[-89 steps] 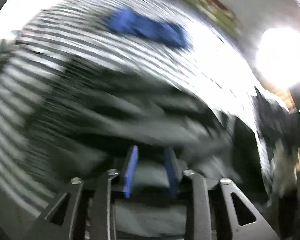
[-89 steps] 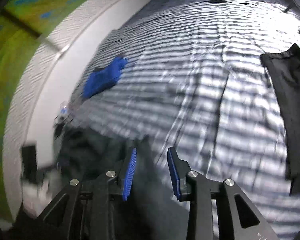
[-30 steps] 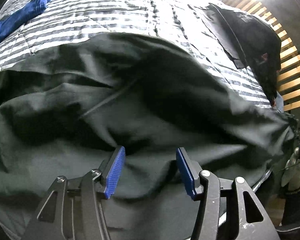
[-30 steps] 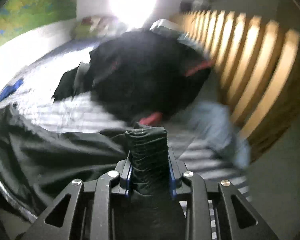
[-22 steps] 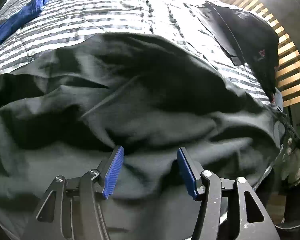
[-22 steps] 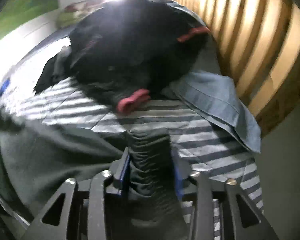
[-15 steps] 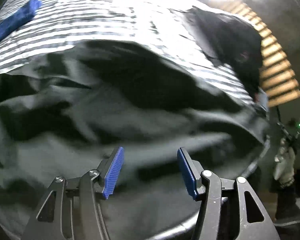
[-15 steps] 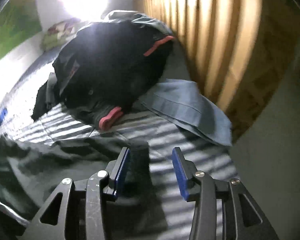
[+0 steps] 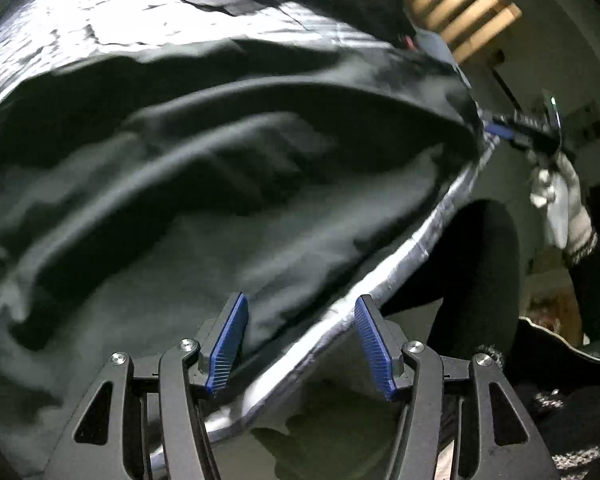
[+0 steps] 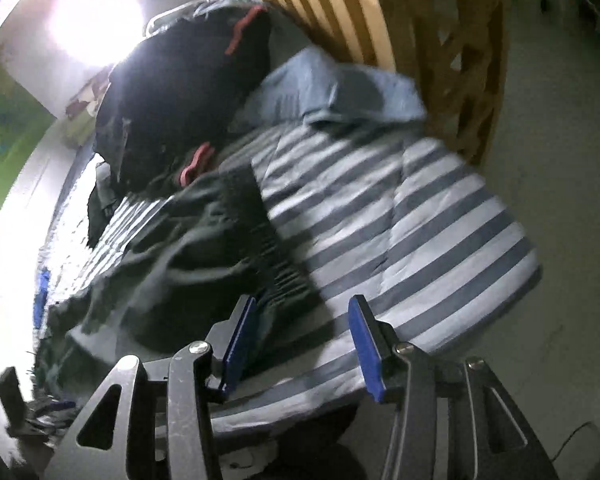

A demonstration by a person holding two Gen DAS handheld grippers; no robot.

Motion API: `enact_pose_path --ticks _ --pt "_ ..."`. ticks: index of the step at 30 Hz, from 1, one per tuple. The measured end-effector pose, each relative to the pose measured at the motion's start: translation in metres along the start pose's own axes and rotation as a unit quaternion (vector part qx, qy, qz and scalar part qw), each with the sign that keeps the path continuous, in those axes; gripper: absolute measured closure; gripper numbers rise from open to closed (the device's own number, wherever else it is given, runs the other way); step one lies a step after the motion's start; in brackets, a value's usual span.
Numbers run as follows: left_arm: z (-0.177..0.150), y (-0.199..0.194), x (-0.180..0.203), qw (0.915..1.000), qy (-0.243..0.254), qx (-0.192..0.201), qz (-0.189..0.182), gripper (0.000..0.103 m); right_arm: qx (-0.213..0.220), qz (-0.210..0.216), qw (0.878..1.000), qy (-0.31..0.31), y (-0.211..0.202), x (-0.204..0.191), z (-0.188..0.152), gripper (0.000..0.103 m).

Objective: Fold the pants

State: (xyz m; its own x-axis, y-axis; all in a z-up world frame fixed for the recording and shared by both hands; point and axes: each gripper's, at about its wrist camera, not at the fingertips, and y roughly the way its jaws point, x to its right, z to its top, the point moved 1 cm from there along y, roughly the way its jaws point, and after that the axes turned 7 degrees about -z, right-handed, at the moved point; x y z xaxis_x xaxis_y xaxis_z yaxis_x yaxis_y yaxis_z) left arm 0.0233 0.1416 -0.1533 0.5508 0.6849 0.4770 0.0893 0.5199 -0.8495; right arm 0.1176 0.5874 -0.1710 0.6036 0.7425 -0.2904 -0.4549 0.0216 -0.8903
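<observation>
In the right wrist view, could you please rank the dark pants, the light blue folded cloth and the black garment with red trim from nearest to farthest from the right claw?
From the right claw:
1. Dark pants, just ahead, left of the claw.
2. Light blue folded cloth, farther back, by the wooden slats.
3. Black garment with red trim, back left; close to the cloth, but reaching farther.

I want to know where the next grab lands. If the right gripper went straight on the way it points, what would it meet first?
Most likely the striped blanket, just beside the waistband of the dark pants. The right gripper is open with nothing between its jaws, though depth is hard to judge.
</observation>
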Motion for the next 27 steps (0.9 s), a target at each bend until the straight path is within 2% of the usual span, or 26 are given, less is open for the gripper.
enact_pose_path --ticks 3,5,6,7,8,9,12,15,17,19,20,22,23,25,27 --pt "0.001 0.006 0.001 0.9999 0.008 -0.005 0.007 0.045 -0.01 0.037 0.999 0.031 0.007 0.0 -0.001 0.059" --pt "0.002 0.006 -0.001 0.9999 0.007 -0.003 0.007 0.046 -0.023 0.042 0.998 0.037 0.017 -0.004 0.0 0.059" --pt "0.003 0.005 -0.002 0.9999 0.008 -0.002 0.01 0.056 -0.028 0.038 0.998 0.035 0.021 -0.007 0.0 0.059" --pt "0.004 0.004 -0.002 0.9998 0.009 -0.002 0.016 0.077 -0.024 0.031 0.999 0.031 0.022 -0.012 0.001 0.063" --pt "0.004 0.004 -0.003 0.9998 0.006 -0.003 0.02 0.087 -0.023 0.028 0.999 0.028 0.021 -0.015 0.002 0.069" --pt "0.007 0.005 -0.004 0.9998 0.002 -0.001 0.018 0.093 -0.025 0.03 0.999 0.027 0.021 -0.018 0.003 0.08" --pt "0.004 -0.012 -0.005 0.9997 0.0 0.02 0.015 0.1 -0.012 0.037 0.999 0.033 0.014 -0.022 0.009 0.084" --pt "-0.005 -0.023 -0.007 0.9997 -0.002 0.025 0.005 0.1 0.003 0.04 0.999 0.029 0.003 -0.023 0.014 0.084" --pt "-0.005 -0.013 -0.006 0.9999 -0.007 0.013 0.002 0.1 -0.01 0.007 1.0 0.008 0.008 -0.026 0.013 0.08" --pt "-0.011 -0.006 -0.009 0.9998 -0.015 -0.006 -0.007 0.1 -0.013 -0.05 0.998 -0.02 0.01 -0.03 0.011 0.073" --pt "-0.012 -0.003 -0.008 0.9997 -0.02 -0.009 -0.007 0.099 0.0 -0.087 0.996 -0.024 0.004 -0.032 0.009 0.072" --pt "-0.015 -0.015 -0.012 0.9993 -0.032 0.008 -0.018 0.096 0.045 -0.115 0.992 -0.024 -0.015 -0.039 0.007 0.072" --pt "-0.016 -0.029 -0.017 0.9983 -0.043 0.031 -0.023 0.094 0.072 -0.116 0.99 -0.028 -0.028 -0.047 0.006 0.072" --pt "-0.017 -0.046 -0.026 0.9952 -0.063 0.072 -0.02 0.081 0.106 -0.087 0.989 -0.056 -0.048 -0.074 0.004 0.072" --pt "-0.018 -0.062 -0.048 0.9893 -0.096 0.109 -0.01 0.071 0.105 -0.042 0.987 -0.116 -0.055 -0.115 0.002 0.072"
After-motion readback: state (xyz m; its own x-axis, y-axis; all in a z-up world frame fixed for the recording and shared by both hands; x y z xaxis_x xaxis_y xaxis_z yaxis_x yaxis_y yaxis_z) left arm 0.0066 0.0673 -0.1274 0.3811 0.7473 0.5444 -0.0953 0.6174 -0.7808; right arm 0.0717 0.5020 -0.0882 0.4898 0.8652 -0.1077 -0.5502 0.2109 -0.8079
